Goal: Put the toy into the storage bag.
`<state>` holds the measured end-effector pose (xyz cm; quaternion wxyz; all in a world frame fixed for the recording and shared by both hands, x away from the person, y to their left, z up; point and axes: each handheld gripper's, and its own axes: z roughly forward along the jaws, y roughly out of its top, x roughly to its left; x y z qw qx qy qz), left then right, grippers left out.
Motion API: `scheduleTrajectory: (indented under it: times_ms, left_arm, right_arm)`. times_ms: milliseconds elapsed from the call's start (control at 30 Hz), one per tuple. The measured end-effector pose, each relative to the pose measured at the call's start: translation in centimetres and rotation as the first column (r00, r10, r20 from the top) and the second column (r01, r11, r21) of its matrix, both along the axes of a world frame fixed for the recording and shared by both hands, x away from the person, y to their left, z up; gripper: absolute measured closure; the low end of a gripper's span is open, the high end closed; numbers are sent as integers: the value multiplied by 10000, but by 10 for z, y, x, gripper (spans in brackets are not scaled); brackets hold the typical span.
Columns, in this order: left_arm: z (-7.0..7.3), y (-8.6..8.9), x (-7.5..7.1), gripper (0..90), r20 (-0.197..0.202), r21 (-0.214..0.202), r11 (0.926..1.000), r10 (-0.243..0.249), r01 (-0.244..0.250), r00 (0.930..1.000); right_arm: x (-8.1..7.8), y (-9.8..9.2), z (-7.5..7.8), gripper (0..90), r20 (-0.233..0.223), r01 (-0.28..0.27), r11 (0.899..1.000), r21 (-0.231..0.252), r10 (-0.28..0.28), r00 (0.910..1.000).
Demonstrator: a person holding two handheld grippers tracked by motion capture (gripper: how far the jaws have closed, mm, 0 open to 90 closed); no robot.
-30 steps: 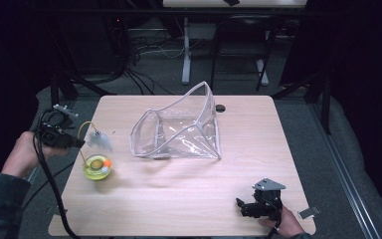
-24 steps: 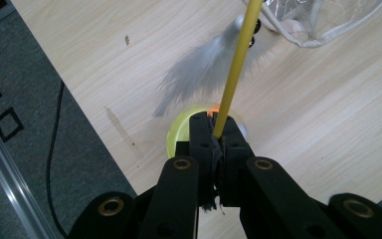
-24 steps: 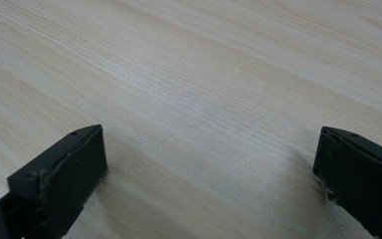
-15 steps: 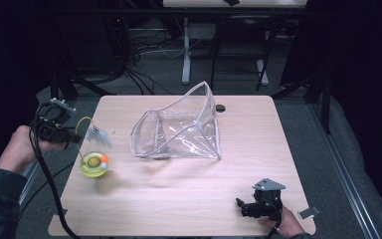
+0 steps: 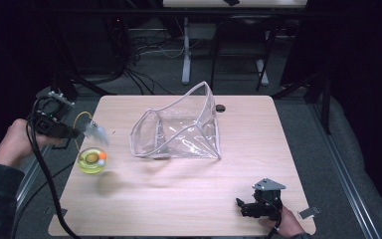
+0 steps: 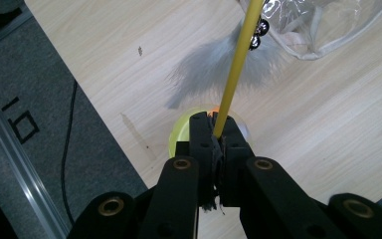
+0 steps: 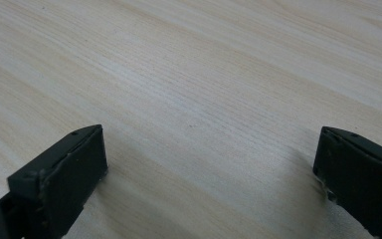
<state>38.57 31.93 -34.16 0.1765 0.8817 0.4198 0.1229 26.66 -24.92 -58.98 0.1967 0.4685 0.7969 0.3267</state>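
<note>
High view: left gripper [image 5: 72, 132] sits off the table's [image 5: 189, 199] left edge, jaws clamped on a thin yellow wand [image 5: 79, 118] w/ a grey feather tuft [image 5: 97, 133] at its far end. Below the tuft, a yellow-green disc toy [image 5: 91, 161] w/ an orange ball lies on the wood near the left edge. Clear plastic bag [image 5: 179, 130] stands mid-table, mouth open toward the left, apart from the toy. Right gripper [image 5: 252, 206] rests near the front right corner, well apart from everything.

Step in hand, as I read it: carry the feather toy over to the bag & feed it in. To do it well: keep the pinch firm, since the wand is thin & springy; lead w/ the feather end toward the bag's mouth; go slow so the tuft doesn't swing wide. Right gripper could steady the bag's rim, which looks floppy.

Left gripper view adds detail: the wand [image 6: 235, 69] is nipped right at the jaw tips, small dark bells [image 6: 256, 35] sit where the feather [image 6: 214, 69] joins, and the bag's edge [image 6: 318, 45] lies just beyond. Right gripper view: both jaws stand wide apart, bare wood [image 7: 204, 89] btwn them, nothing held.
</note>
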Motion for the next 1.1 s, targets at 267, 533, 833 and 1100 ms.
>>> scheduleTrajectory:
  times_ms: [267,533,833,1100]
  left_arm:
    - [7,-3,2,879,79,86,9999,-54,53,10000]
    - [15,-3,5,880,124,137,9999,-21,19,9999]
    - [26,-4,8,880,220,132,9999,-8,5,9998]
    - [34,-7,10,880,283,132,9999,-59,55,9996]
  right_arm:
    - [0,0,0,0,-2,-1,10000,0,1,10000]
    - [0,0,0,0,14,29,10000,-33,-29,10000]
    - [0,0,0,0,36,41,10000,14,-41,10000]
    - [0,0,0,0,42,42,10000,53,-42,10000]
